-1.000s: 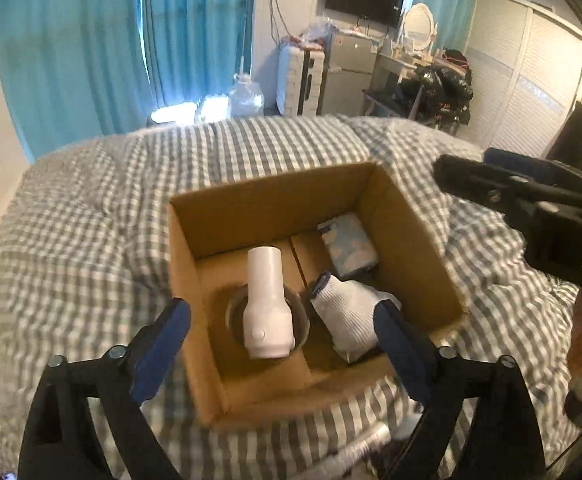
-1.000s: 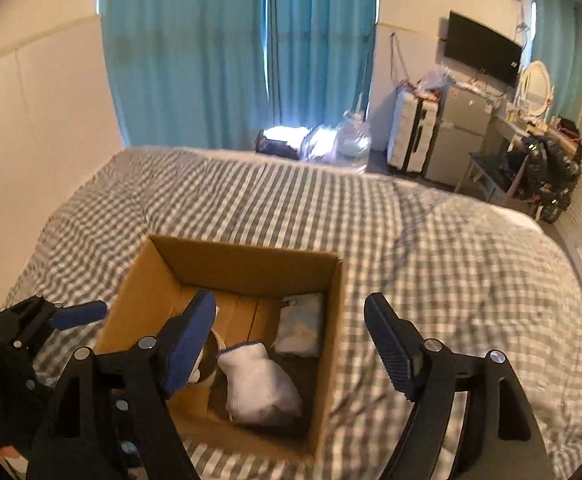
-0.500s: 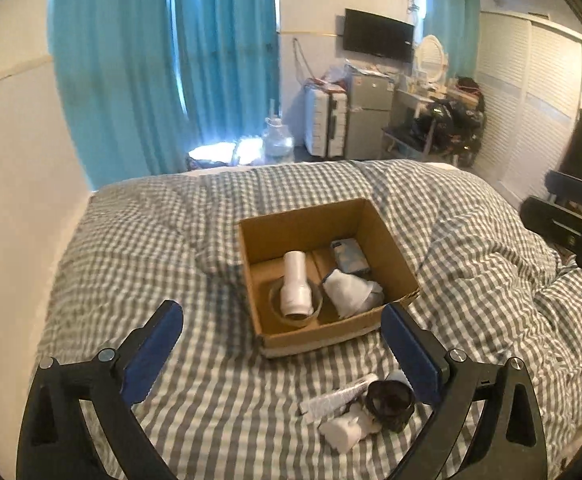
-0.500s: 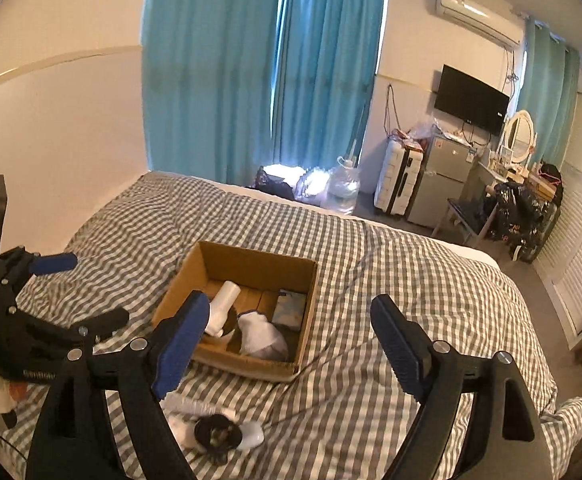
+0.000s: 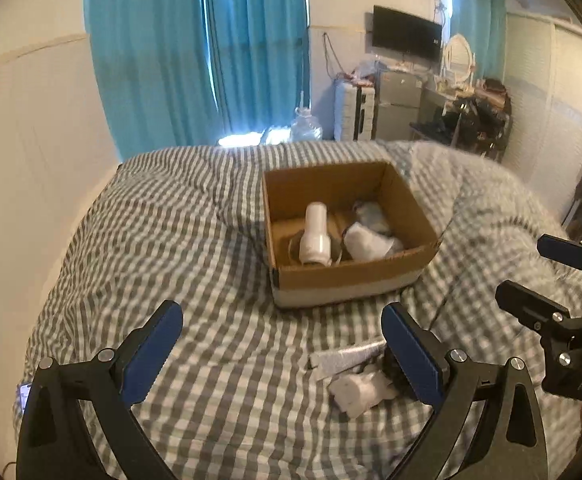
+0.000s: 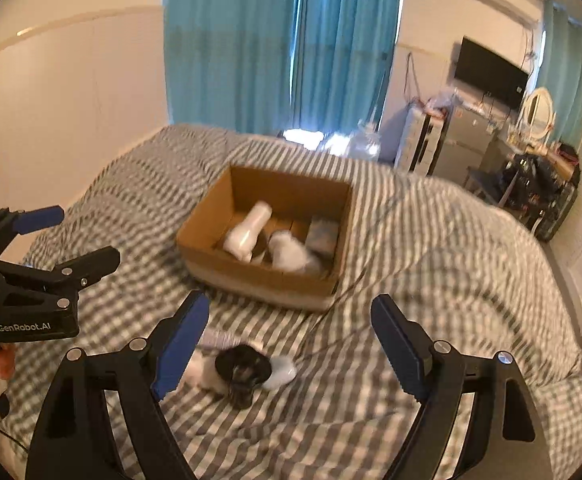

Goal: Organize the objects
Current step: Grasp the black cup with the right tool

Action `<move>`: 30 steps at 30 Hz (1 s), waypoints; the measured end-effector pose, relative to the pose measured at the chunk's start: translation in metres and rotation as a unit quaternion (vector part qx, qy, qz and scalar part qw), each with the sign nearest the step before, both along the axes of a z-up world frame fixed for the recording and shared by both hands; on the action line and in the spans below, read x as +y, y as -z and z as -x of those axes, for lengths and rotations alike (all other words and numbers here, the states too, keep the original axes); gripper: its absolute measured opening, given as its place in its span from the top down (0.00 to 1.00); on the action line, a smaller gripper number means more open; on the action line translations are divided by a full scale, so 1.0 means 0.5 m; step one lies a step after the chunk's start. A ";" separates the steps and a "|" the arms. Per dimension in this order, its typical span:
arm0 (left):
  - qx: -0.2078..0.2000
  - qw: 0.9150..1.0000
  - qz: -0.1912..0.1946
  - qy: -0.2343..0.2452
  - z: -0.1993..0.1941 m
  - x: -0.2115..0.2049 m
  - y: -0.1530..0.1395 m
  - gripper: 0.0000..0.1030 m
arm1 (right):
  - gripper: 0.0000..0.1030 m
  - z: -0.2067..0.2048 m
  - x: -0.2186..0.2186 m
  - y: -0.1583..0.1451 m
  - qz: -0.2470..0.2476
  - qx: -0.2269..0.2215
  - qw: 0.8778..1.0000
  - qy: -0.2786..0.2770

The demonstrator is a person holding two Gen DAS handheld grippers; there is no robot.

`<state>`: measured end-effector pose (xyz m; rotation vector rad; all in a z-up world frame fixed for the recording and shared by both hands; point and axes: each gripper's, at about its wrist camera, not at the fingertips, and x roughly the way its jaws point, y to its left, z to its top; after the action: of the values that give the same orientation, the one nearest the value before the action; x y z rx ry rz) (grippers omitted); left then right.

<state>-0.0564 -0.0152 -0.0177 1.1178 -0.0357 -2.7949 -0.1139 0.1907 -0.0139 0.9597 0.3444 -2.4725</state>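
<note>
The left hand-held gripper (image 5: 281,346), black with blue pads, hangs over the near part of the bed with its jaws spread wide and nothing between them. The right hand-held gripper (image 6: 289,338), of the same make, stands equally wide and empty; its last two readings match, so the jaws are not moving apart now.

Just beyond the pads, near the bed's near edge, lies a small cluster on the grey-and-white checked duvet (image 5: 195,240): a silvery flat tube (image 5: 345,358), a white crumpled glove-like cloth (image 5: 359,394) touching it, and a black round object (image 6: 243,364) beside them, partly hidden behind the left gripper's right finger in the left wrist view. A pale oval piece (image 6: 281,368) lies against the black object; what it is cannot be told through the blur.

Farther out, around the middle of the bed, sits an open brown cardboard box (image 5: 415,208). Inside it a white plastic bottle with a narrow neck (image 5: 315,236) lies tilted over a dark round dish, a white bundled cloth (image 5: 371,242) lies beside it, and a pale blue packet (image 6: 323,234) lies toward the box's far right corner.

Beyond the bed's far edge hang teal curtains (image 5: 195,52); a black wall television (image 5: 407,38) is to the right.
</note>
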 end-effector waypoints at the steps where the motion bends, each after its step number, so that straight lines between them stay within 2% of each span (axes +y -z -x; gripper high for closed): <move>1: -0.007 1.000 0.006 0.000 0.002 0.004 0.016 0.01 | 0.19 0.000 -0.001 0.017 -0.001 -0.006 1.000 0.000; 4: -0.035 0.999 0.007 0.004 0.013 0.011 0.064 0.01 | 0.19 0.007 -0.011 0.073 -0.006 -0.037 0.999 0.001; 7: -0.044 0.999 0.021 0.001 0.019 0.014 0.089 0.01 | 0.19 0.006 -0.018 0.118 -0.019 -0.052 0.998 0.006; 16: -0.076 0.997 0.009 -0.017 0.037 -0.013 0.158 0.01 | 0.19 0.026 -0.052 0.193 -0.040 -0.094 0.995 -0.010; 19: -0.084 0.996 0.015 -0.022 0.043 -0.019 0.172 0.01 | 0.19 0.031 -0.064 0.216 -0.045 -0.106 0.993 -0.020; 26: -0.102 0.995 0.004 -0.023 0.049 -0.027 0.195 0.01 | 0.20 0.040 -0.085 0.259 -0.066 -0.132 0.989 -0.034; 28: -0.108 0.994 0.002 -0.024 0.051 -0.028 0.202 0.01 | 0.30 0.041 -0.088 0.267 -0.070 -0.138 0.987 -0.038; 29: -0.111 0.994 0.001 -0.024 0.052 -0.028 0.204 0.01 | 0.39 0.043 -0.090 0.274 -0.071 -0.145 0.986 -0.041; 30: -0.113 0.993 0.001 -0.024 0.052 -0.028 0.207 0.01 | 0.40 0.043 -0.091 0.278 -0.071 -0.149 0.985 -0.044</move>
<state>-0.0824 -0.0294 -0.1211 1.4104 -0.0332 -2.6118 -0.1356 0.1454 -0.1531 1.3238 0.4562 -2.2054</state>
